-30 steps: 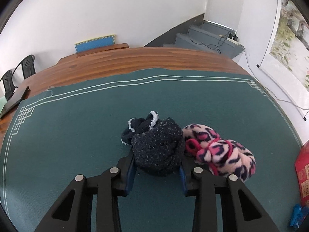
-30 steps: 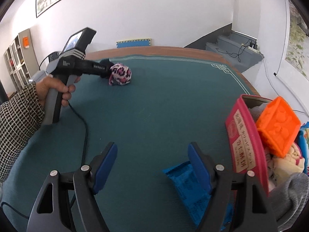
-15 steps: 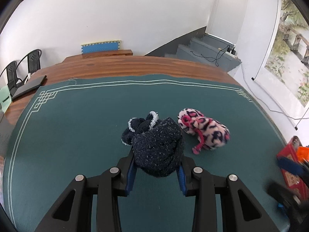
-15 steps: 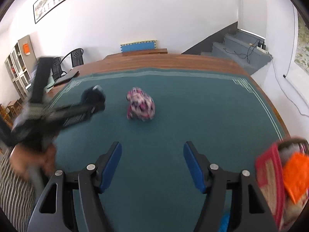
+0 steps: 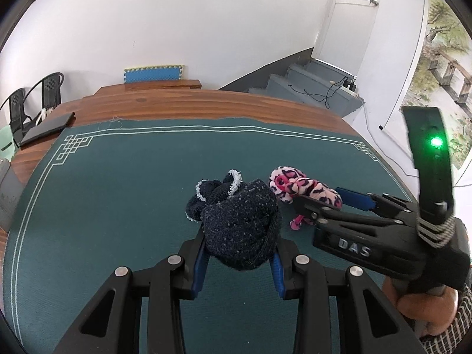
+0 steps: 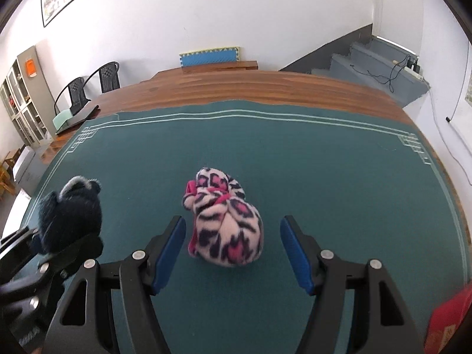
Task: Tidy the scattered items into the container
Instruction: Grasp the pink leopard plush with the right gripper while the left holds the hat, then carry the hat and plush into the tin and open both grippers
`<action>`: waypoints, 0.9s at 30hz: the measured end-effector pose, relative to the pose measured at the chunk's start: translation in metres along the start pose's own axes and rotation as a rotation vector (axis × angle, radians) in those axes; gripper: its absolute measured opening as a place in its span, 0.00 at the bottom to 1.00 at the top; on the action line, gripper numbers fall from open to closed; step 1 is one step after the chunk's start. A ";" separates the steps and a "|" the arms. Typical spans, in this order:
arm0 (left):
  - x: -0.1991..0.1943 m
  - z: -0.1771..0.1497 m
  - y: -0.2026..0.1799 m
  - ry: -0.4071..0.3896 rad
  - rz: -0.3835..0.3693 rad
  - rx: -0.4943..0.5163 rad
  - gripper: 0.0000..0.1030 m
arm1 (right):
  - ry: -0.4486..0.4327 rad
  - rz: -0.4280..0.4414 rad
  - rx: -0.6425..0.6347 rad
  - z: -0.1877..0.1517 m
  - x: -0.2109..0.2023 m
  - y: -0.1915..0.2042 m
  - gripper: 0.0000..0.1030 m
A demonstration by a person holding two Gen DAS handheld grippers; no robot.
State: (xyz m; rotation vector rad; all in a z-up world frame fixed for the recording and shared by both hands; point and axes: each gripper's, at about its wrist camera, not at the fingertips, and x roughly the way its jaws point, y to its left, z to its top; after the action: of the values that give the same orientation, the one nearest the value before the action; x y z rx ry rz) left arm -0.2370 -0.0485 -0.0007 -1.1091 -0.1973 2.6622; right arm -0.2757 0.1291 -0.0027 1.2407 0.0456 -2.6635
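- The left gripper (image 5: pixel 239 255) is clamped on the navy sock ball (image 5: pixel 242 230), held above the green mat (image 5: pixel 118 200).
- The right gripper (image 6: pixel 233 250) stands apart, its jaws either side of the pink leopard sock ball (image 6: pixel 227 230) on the mat, pads not touching.
- Step in hand, as I judge it: picking up the pink ball.
- Next: close on it, then carry both to the red container (image 6: pixel 451 321), at the right edge.
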 end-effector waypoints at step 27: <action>-0.040 -0.051 -0.140 0.051 -0.159 0.211 0.36 | -0.203 -0.105 0.127 -0.101 -0.202 -0.099 0.34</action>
State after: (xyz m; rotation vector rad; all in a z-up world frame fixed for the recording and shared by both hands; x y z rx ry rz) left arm -0.1490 0.0758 0.0212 -1.0460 0.0060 2.4462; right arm -0.0926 0.2717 0.0800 1.0212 -0.0922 -2.9098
